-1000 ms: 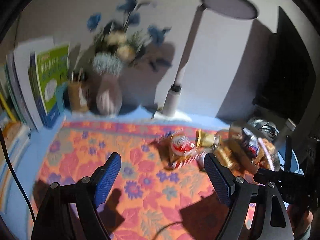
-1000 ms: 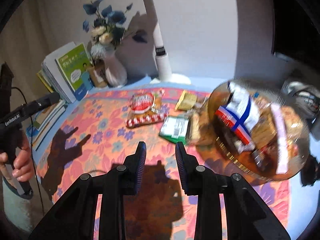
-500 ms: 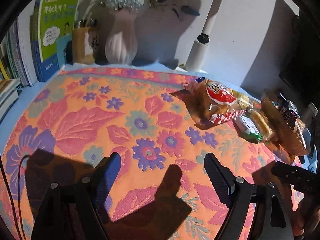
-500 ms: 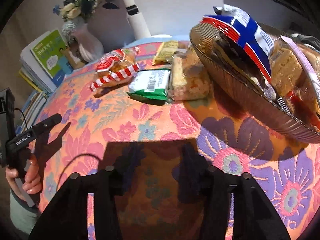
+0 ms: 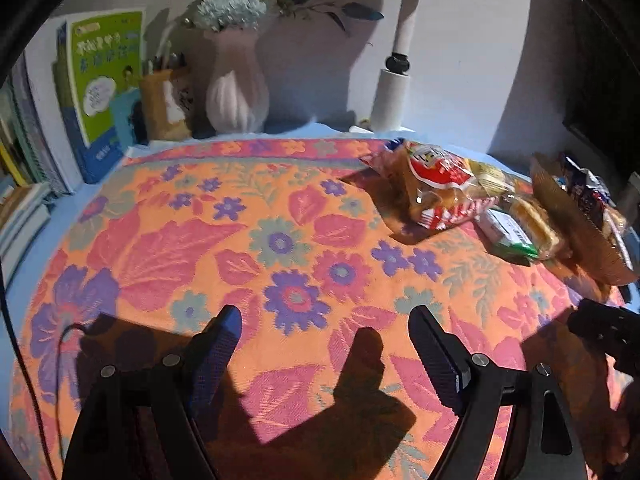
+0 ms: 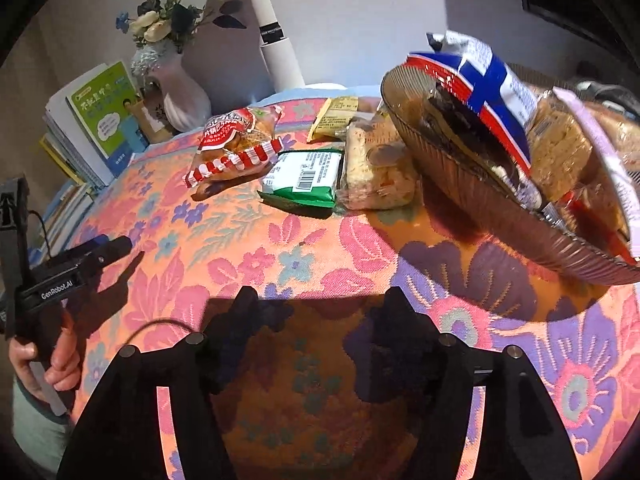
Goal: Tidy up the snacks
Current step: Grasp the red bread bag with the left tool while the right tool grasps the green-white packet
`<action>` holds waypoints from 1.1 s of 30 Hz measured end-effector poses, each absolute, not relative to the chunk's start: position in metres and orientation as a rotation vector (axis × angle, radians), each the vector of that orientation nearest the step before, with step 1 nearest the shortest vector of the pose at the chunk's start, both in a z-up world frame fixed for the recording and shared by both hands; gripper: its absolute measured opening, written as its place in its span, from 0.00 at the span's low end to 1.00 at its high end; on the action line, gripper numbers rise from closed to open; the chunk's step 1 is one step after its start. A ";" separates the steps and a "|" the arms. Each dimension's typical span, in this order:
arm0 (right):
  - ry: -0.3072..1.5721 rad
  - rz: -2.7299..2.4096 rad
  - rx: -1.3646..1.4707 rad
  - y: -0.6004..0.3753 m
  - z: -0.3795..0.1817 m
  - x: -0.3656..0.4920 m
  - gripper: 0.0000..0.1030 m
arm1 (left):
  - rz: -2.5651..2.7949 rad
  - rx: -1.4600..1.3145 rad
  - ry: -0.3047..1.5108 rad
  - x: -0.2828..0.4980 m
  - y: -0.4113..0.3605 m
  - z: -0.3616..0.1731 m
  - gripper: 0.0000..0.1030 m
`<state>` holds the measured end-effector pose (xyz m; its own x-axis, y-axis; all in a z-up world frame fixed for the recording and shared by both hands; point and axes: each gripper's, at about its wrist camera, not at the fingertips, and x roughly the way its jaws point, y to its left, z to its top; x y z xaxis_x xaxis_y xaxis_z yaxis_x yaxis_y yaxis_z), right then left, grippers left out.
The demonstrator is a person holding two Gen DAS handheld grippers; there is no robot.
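Floral-cloth surface point(image 6: 304, 256) bare near both tongs. Left tongs point(image 5: 324, 332) spread wide, empty; right tongs point(image 6: 320, 312) opening, nothing between. Loose snack packets point(image 6: 300, 176) far centre, beside amber bowl point(image 6: 472, 184) already part-filled, likely collection point.

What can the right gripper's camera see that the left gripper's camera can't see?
Only the right wrist view shows the person's hand holding the left gripper, the yellow packet, and the blue and white bag in the brown bowl. The right gripper is opening, with nothing between its fingers.

Only the left wrist view shows the pencil holder clearly.

Both show the red striped snack bag, green packet, white vase and green book.
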<state>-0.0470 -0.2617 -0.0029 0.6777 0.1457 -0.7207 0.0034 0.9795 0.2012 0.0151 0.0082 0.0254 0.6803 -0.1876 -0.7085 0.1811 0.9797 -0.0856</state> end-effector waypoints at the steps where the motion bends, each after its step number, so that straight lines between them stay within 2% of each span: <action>1: 0.830 0.076 0.176 -0.258 -0.002 -0.047 0.63 | -0.206 -0.006 0.783 0.014 0.008 0.029 0.81; 6: 0.866 0.125 0.105 -0.228 0.014 -0.028 0.63 | -0.291 -0.067 0.775 0.033 -0.003 0.063 0.81; 8: 0.863 0.111 0.088 -0.220 0.020 -0.014 0.63 | -0.345 -0.116 0.804 0.055 -0.012 0.077 0.85; 11: 0.877 0.059 0.032 -0.210 0.024 0.014 0.63 | -0.370 -0.197 0.855 0.089 -0.022 0.084 0.87; 16: 0.912 0.052 0.087 -0.218 0.013 0.049 0.63 | -0.375 -0.295 0.961 0.143 -0.046 0.065 0.87; 24: 0.918 0.008 0.055 -0.223 -0.002 0.065 0.63 | -0.384 -0.342 1.040 0.164 -0.076 0.028 0.87; 25: 0.929 0.008 0.084 -0.226 -0.004 0.069 0.63 | -0.382 -0.339 1.043 0.165 -0.077 0.026 0.86; 28: 0.927 0.010 0.133 -0.231 -0.007 0.075 0.63 | -0.398 -0.307 1.044 0.165 -0.083 0.024 0.66; 30: 0.931 0.005 0.136 -0.230 -0.007 0.079 0.64 | -0.399 -0.283 1.035 0.165 -0.083 0.026 0.61; 33: 0.934 0.011 0.159 -0.229 -0.007 0.085 0.74 | -0.383 -0.277 1.018 0.159 -0.073 0.034 0.58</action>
